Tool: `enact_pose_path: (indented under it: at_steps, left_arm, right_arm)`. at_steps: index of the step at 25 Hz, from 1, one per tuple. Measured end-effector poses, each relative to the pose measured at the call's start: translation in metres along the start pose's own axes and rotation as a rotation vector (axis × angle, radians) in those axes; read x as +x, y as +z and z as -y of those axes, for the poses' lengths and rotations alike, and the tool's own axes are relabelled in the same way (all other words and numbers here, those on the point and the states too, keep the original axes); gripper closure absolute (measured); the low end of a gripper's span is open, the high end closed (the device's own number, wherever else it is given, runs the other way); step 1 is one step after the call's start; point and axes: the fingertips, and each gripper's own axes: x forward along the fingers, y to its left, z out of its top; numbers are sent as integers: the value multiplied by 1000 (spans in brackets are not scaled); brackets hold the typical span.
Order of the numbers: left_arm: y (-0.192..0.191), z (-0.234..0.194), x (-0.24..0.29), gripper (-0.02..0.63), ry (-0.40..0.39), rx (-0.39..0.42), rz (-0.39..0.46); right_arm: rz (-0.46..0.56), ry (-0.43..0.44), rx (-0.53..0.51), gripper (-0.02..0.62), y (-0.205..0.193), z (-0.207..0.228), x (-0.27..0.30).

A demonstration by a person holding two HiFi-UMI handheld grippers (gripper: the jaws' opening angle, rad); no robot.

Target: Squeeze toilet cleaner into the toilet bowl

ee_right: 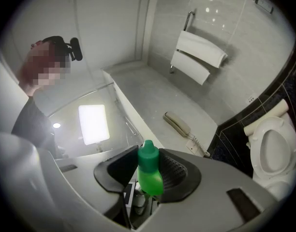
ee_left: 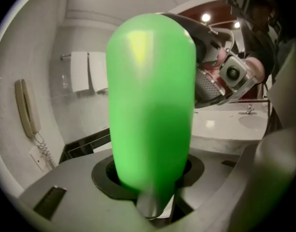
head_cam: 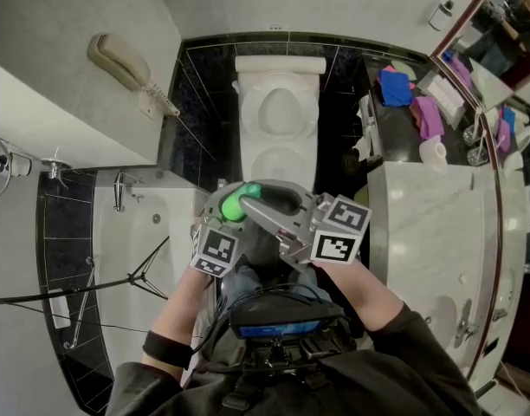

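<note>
Person: two forearms in dark sleeves are reaching forward over a dark chest rig point(head_cam: 278, 323), each hand carrying one gripper.

Left gripper point(head_cam: 222, 213): its jaws are clamping the body of the green bottle point(ee_left: 150, 105), which is filling the middle of the left gripper view.

Right gripper point(head_cam: 267, 202): it is coming in from the right side, and its dark pads are pressing on the upper part of the bottle, just under the cap point(ee_right: 148, 154).

Writing: the marker cubes point(head_cam: 338, 248) are showing only black-and-white square patterns. The green faces turned to the cameras are looking plain, and no brand can be read.

Place of the bottle: it is hanging between the two gripper heads in front of the person, on the near side of the toilet point(head_cam: 261, 102) and not over the bowl.

Long axis: in the left gripper view it is running up the picture, from between the jaws to a rounded end. In the right gripper view the darker cap is pointing away from the camera, beyond the jaws. In the head view the darker end seems to be lying on the toilet side.

Farther: the white toilet is standing against dark tiles. A wall phone point(head_cam: 118, 59) is hanging at the left, above a bathtub point(head_cam: 109, 232). At the right, a marble counter point(head_cam: 421, 224) is carrying a paper roll point(head_cam: 434, 152) and a blue cloth point(head_cam: 395, 87).
</note>
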Motion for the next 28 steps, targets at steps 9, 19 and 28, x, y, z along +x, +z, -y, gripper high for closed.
enact_pose_path:
  at_steps: [9, 19, 28]
  left_arm:
    - [17, 57, -26, 414, -394, -92, 73]
    - [33, 97, -51, 414, -641, -83, 100]
    - [34, 80, -37, 414, -482, -47, 105]
  right_arm:
    - [-43, 290, -215, 448, 0, -42, -7]
    - [-120, 518, -349, 448, -3, -78, -25]
    - [-26, 388, -272, 272, 9, -55, -21]
